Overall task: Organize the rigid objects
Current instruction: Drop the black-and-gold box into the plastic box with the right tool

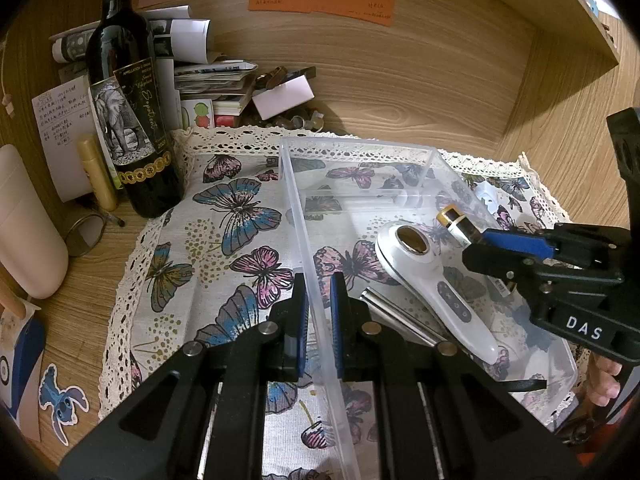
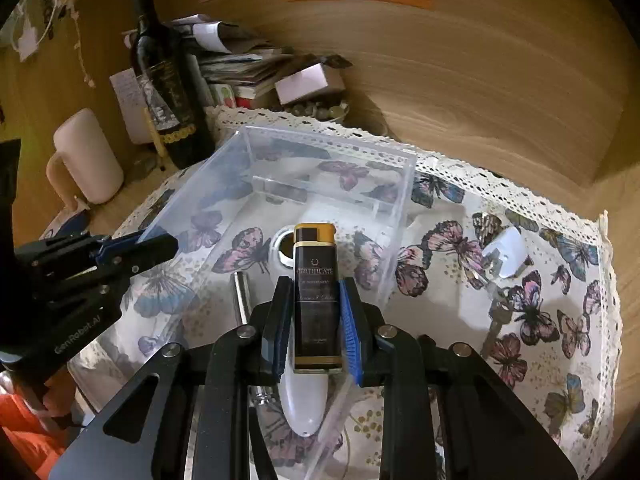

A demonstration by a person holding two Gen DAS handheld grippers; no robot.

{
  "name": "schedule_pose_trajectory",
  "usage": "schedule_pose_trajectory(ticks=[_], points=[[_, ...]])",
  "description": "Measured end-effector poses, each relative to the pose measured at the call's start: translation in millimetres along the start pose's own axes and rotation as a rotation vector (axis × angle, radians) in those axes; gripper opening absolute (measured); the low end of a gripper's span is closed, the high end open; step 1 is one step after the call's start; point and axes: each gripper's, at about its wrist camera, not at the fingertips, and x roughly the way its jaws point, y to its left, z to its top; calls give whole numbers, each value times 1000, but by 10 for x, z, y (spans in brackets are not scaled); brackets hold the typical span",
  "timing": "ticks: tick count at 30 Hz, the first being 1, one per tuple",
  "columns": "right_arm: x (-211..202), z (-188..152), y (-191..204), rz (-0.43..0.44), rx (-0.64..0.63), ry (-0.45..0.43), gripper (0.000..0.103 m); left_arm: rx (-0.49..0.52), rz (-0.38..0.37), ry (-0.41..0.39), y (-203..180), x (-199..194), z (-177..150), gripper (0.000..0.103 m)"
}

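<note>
We hold the clear bin [image 1: 400, 152] steady: the left gripper [image 1: 319, 312] is clamped on its near wall. The right gripper [image 2: 314, 322] is closed on the lighter [image 2: 316, 292], poised over the bin's interior, above the white handheld device [image 1: 432, 280] and a metal rod [image 1: 400, 316] already lying inside.

Step in hand, as we judge it: placing the lighter in the bin. Next move calls for lowering it into free floor beside the device, then parting the jaws.

The lighter's long axis runs along the fingers, gold cap pointing away and downward.
</note>
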Motion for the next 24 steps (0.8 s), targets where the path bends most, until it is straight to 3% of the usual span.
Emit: schedule_pose_trajectory(ticks=[13, 24], points=[[-138, 22, -70, -9, 17, -24, 22, 0, 0, 0, 1, 1, -1, 10], [-365, 9, -451, -98, 94, -72, 22, 0, -1, 0, 0, -1, -2, 10]])
